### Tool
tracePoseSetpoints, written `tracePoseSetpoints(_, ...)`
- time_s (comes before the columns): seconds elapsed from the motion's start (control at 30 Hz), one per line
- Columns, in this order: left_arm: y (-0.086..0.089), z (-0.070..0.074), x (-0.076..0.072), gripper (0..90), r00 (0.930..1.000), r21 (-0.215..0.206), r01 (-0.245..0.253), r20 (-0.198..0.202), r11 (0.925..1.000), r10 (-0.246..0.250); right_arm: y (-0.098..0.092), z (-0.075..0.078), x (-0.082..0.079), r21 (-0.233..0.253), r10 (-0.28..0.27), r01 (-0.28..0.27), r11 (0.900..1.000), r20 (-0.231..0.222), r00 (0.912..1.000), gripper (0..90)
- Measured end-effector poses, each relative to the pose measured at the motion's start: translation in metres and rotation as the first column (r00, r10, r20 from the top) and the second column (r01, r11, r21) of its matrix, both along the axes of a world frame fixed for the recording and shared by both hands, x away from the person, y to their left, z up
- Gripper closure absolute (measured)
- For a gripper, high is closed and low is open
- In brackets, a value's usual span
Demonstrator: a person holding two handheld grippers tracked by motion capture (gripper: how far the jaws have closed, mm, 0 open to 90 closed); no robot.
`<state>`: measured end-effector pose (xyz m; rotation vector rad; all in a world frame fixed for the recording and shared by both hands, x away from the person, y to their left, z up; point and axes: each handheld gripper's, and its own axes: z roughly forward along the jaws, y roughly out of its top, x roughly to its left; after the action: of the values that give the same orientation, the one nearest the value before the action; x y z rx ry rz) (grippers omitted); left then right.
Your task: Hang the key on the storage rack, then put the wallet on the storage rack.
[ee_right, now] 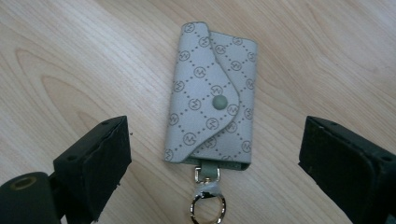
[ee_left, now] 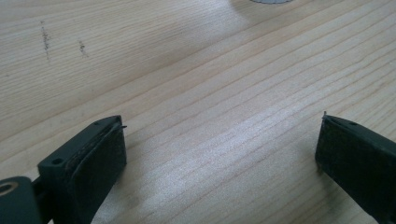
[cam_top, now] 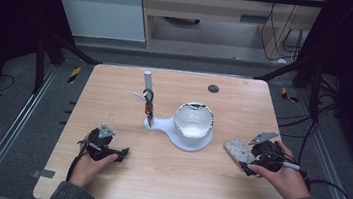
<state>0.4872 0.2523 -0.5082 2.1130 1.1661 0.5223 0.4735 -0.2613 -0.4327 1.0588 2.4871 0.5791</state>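
Wood, pale and striped, makes the flat table (cam_top: 170, 179), and it has lots of bare room near the person and along the left edge. A white stand with a round bowl and a thin post (cam_top: 184, 123) sits in the middle. The small grey patterned key pouch with a snap and a metal ring (ee_right: 212, 95) lies flat near the right edge, just beside the right gripper (ee_right: 212, 163). Its jaws are wide apart, one on each side of the pouch, touching nothing. The left gripper (ee_left: 219, 149) sits low over bare wood at the near left, jaws wide apart and empty.
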Motion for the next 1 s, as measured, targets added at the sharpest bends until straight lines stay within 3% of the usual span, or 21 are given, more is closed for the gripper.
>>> tracePoseSetpoints(0.73,-0.001,0.000,-0.001,0.7,1.0000,-0.003,-0.007,0.000,1.0000,0.007,-0.009,-0.010,0.014,-0.008,-0.042,0.042,0.999,-0.073,0.9965,13.6)
tracePoseSetpoints(1.0,-0.002,0.000,-0.001,0.5,1.0000,-0.002,-0.006,-0.001,1.0000,0.006,-0.002,-0.019,0.016,0.023,-0.066,0.068,0.997,-0.100,0.9929,10.7)
